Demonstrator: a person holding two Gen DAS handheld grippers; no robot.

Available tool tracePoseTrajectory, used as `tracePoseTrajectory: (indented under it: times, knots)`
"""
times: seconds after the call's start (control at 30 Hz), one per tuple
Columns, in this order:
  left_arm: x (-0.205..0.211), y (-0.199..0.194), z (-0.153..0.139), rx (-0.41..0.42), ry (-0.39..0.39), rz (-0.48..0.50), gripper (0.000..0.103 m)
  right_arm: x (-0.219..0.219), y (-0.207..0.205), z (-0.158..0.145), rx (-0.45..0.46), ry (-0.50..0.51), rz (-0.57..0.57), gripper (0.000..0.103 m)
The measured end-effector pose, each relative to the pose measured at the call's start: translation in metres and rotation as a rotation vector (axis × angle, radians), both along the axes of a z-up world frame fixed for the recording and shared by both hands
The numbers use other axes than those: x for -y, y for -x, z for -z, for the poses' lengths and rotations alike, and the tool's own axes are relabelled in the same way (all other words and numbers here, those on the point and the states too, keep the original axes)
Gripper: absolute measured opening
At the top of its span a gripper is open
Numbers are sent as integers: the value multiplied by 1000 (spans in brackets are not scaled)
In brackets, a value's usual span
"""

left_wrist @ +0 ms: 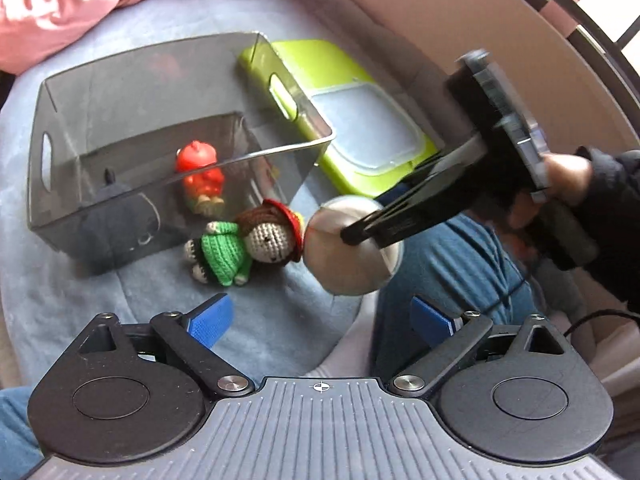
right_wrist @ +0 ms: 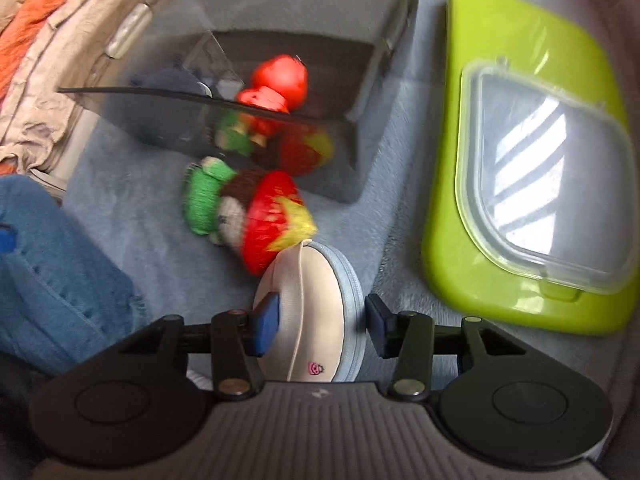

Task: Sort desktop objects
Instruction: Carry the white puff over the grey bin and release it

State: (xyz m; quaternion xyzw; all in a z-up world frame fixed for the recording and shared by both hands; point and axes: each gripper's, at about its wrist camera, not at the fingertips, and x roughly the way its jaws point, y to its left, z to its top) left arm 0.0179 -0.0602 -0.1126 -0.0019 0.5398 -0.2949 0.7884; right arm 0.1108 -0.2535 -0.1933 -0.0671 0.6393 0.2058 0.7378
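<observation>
Two hand-held grippers in view. Right hand-held gripper (right_wrist: 320, 326): blue pads set around a round, flat zip pouch (right_wrist: 310, 316), cream face, pale blue fabric edge, small pink logo; the left pad touches it, the right pad shows a slight gap, so the grip is unconfirmed. Pouch sits just beside a crocheted doll (left_wrist: 244, 246), green yarn dress, red hat, lying on blue plush fabric. Left hand-held gripper (left_wrist: 322, 322): spread wide, empty. Smoky translucent bin (left_wrist: 120, 92), rigid plastic, holds a glossy red figurine (left_wrist: 200, 172). Lime-green tray (right_wrist: 520, 60) carries a clear lid. Step judged: pouch pickup. Next: lift over the bin rim, clear of the doll.
</observation>
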Motion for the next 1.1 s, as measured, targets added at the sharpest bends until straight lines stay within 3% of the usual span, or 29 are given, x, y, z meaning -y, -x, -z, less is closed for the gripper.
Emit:
tracePoseTrajectory:
  times: [0.27, 0.37, 0.43, 0.5, 0.63, 0.83, 0.97, 1.1]
  knots:
    - [-63, -8, 8, -17, 69, -84, 99, -10, -7, -143, 213, -89, 16, 49]
    - [-96, -15, 19, -106, 218, -128, 99, -27, -33, -180, 261, -183, 36, 49]
    - [-112, -17, 21, -144, 306, -142, 100, -45, -58, -182, 262, -236, 48, 49]
    - [-118, -17, 19, -133, 304, -147, 101, -70, -91, -164, 229, -264, 76, 49]
    - [-126, -20, 19, -116, 232, -163, 101, -122, -164, -86, 138, -237, 199, 49]
    - [-145, -34, 32, -162, 222, -184, 101, -164, -224, 19, -6, -198, 360, 49]
    - [-150, -46, 43, -192, 225, -204, 101, -181, -226, 51, -44, -169, 346, 50]
    - [-154, -49, 52, -197, 197, -230, 101, -177, -221, 56, -82, -177, 385, 58]
